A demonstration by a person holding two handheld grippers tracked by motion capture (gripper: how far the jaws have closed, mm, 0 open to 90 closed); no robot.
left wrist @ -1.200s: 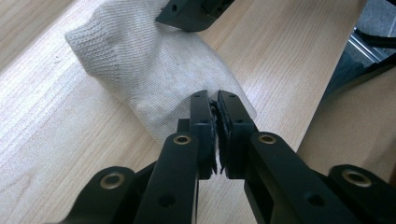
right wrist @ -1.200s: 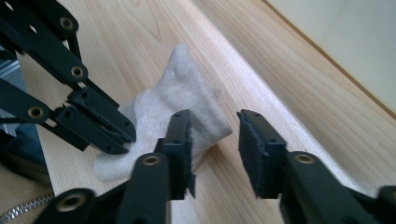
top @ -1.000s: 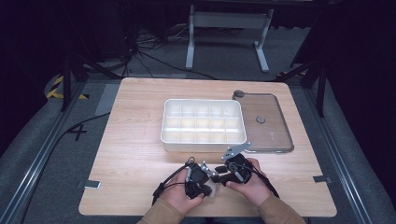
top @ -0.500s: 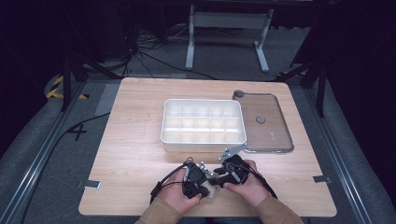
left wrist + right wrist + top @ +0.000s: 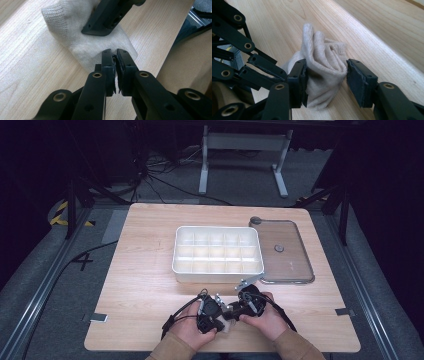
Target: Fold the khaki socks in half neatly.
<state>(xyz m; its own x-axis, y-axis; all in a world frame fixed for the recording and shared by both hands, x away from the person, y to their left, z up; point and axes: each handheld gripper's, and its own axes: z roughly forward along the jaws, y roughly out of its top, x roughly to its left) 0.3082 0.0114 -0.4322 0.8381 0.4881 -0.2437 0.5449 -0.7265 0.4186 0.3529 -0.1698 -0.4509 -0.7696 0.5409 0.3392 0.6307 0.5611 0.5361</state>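
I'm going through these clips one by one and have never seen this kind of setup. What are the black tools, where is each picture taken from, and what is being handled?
No robot here: a person sits at a wooden table and holds a hand-operated two-jaw gripper in each hand. The high view looks down from above; the left gripper and right gripper meet near the table's front edge. The other two pictures come from cameras riding on the grippers, looking along their black jaws.

Between them is a small beige sock, bunched up. In the left gripper view the jaws are pinched on its edge. In the right gripper view the jaws straddle the bundle; the one on the left touches it, the other stands just off it, and they have just been opening.

Farther back sit a white compartment tray and its clear lid, lying flat beside it.
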